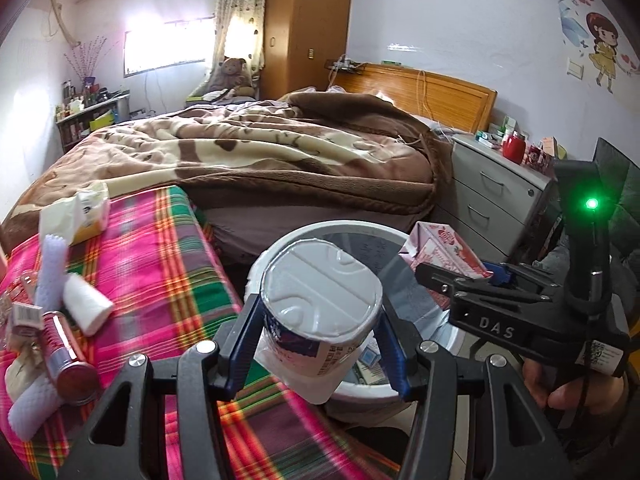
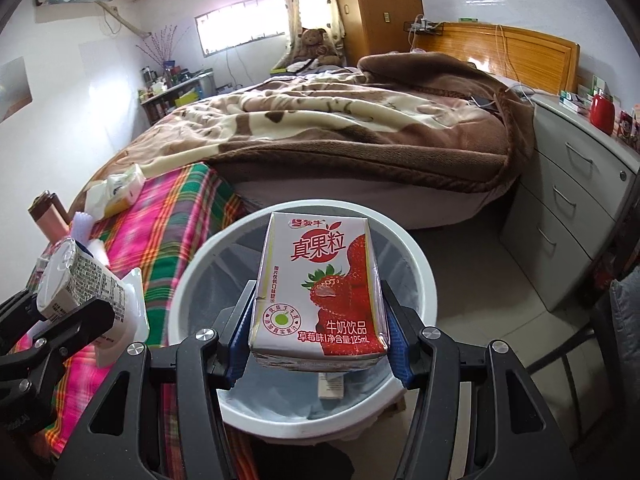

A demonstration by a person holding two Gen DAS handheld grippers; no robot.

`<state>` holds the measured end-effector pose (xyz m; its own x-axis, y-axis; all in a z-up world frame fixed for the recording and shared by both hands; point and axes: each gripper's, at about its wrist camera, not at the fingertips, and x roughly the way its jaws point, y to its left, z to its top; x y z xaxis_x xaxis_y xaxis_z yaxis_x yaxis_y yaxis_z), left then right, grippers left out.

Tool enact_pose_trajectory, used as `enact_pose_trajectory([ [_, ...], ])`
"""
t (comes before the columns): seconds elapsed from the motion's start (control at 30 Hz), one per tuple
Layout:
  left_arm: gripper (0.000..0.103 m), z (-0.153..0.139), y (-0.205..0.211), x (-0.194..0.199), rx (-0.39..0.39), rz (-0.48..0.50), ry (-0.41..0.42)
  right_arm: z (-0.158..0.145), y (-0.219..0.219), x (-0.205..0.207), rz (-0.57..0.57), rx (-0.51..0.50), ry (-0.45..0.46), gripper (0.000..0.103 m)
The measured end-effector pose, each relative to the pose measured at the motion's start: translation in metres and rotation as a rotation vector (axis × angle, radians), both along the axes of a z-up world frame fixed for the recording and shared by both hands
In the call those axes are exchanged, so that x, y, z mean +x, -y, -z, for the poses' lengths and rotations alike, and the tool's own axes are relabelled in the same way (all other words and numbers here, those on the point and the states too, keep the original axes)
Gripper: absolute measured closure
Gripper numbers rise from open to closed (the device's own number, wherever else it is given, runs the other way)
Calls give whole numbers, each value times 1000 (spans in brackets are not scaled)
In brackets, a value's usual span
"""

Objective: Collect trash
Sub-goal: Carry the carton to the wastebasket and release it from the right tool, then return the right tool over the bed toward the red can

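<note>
We hold a yogurt cup [image 1: 320, 312] in the left gripper [image 1: 316, 344] and a strawberry milk carton [image 2: 320, 292] in the right gripper [image 2: 320, 344], over the white bin [image 2: 416, 272]. Centre each before parting fingers.

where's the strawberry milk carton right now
The strawberry milk carton is clamped in the right gripper, centre of the right wrist view, over the open white bin.

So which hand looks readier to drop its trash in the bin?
Probably the right. Its gripper holds the milk carton squarely over the bin. The left gripper holds a yogurt cup nearer the bin's rim, partly over the cloth-covered table.
</note>
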<state>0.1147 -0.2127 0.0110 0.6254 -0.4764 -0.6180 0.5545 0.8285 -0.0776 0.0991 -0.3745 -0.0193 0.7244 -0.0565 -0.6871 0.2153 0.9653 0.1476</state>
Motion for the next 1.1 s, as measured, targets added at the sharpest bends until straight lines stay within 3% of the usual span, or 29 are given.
enact_pose_trajectory([
  [0.33, 46, 10, 25, 8, 17, 26, -35, 10, 16, 3, 20, -5, -47, 45],
  [0.6, 26, 14, 29, 13, 14, 24, -58, 12, 22, 6, 30, -31, -55, 45],
  [0.63, 25, 14, 29, 13, 13, 24, -59, 12, 21, 6, 30, -35, -56, 41],
  [0.73, 24, 14, 25, 13, 9, 19, -61, 12, 22, 6, 28, -30, -53, 32],
  [1.1, 24, 2, -4, 8, -14, -24, -39, 0, 9, 2, 21, -20, -20, 32],
])
